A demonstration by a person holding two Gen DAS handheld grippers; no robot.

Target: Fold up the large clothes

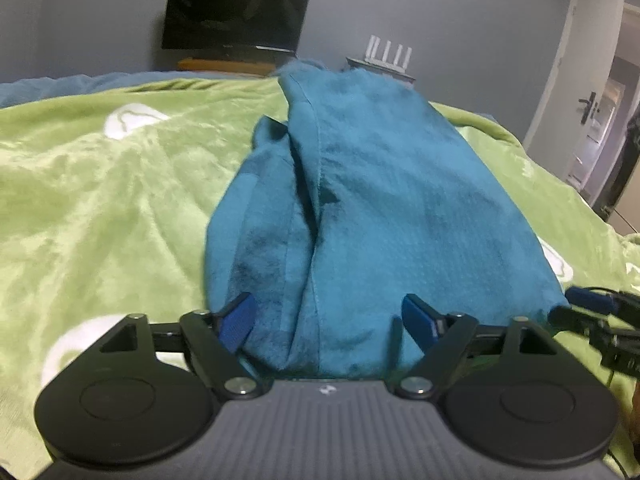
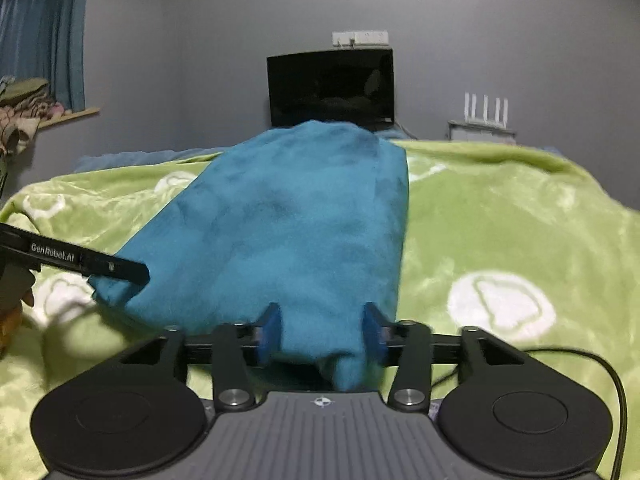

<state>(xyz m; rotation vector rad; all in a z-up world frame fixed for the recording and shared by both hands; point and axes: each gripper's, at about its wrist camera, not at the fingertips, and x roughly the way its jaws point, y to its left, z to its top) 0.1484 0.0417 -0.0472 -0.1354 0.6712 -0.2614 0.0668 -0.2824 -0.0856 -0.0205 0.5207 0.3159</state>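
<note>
Lying folded lengthwise on the green blanket [image 1: 100, 184], the teal garment [image 1: 360, 208] sits between both released fingers [image 2: 267, 334].

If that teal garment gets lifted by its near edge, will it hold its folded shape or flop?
Probably flop: the teal garment lies in soft creases and sags over its own layers, so it looks limp. Its fuzzy surface suggests decent grip, not slippery. The plush green blanket under it may drag on it if pushed.

Open green blanket [image 2: 500, 220] around garment [image 2: 288, 220]
</note>
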